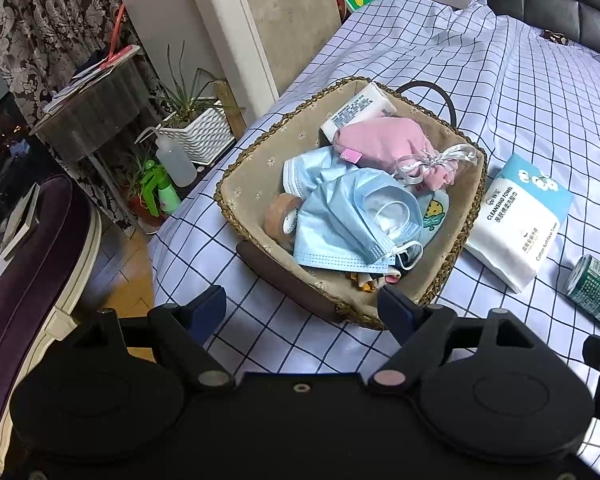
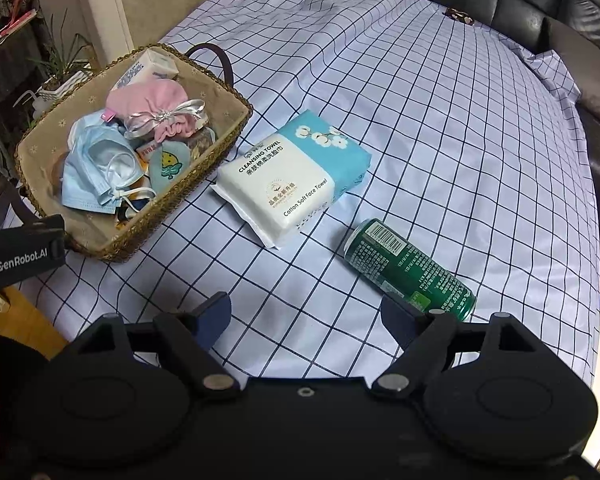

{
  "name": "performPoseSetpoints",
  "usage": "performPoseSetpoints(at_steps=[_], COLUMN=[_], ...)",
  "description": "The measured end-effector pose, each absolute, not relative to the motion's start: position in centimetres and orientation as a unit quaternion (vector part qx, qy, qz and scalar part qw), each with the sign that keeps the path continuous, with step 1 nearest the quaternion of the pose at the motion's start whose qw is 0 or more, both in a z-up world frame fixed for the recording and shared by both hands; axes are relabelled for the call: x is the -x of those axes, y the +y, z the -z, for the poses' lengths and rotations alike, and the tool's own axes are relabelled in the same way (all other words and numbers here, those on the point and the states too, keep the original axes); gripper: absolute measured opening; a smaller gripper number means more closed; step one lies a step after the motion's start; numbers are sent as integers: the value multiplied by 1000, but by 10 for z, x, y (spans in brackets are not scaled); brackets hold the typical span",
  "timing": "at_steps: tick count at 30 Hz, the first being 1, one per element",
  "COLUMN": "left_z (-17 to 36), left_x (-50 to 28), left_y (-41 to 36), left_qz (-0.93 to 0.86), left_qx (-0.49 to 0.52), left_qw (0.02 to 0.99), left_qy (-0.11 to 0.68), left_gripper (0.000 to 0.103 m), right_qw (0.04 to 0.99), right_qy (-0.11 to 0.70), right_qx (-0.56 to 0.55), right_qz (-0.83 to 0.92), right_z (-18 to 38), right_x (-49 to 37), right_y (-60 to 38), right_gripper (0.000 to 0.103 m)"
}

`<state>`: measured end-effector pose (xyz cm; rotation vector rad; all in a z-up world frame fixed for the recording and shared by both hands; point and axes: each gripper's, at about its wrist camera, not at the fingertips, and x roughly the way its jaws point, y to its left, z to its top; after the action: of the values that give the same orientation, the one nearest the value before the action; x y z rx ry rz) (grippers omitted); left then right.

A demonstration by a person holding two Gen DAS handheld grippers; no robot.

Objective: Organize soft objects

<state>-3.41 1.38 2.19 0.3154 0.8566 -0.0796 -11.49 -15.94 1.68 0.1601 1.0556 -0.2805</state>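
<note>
Hovering over the checked cloth, both grippers empty with jaws wide apart.

Left gripper (image 1: pixel 302 308) hangs at the bottom of its frame, just short of the woven basket (image 1: pixel 260 136) at centre, where blue face masks (image 1: pixel 340 220) and a pink pouch (image 1: pixel 384 144) lie heaped. Right gripper (image 2: pixel 306 314) sits low in its view; the cleansing towel pack (image 2: pixel 292 180) lies mid-frame beside the basket, green can (image 2: pixel 410 268) to its lower right.

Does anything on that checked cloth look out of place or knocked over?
Yes: the green can lies on its side on the cloth, away from the woven basket. The towel pack also sits outside, beside the basket, while the other soft things are inside.
</note>
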Motion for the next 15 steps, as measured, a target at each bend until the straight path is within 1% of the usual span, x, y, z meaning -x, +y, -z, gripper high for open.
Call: performPoseSetpoints(at_steps=[15], left_z=[-22], left_x=[33], left_y=[18], left_qz=[37], left_qx=[-141], left_qw=[896], left_qy=[419], left_gripper=[80], right_qw=[849], right_qy=[510], right_qx=[-56], right_qz=[124], right_z=[-10], right_x=[117], right_y=[-151], right_gripper=[82])
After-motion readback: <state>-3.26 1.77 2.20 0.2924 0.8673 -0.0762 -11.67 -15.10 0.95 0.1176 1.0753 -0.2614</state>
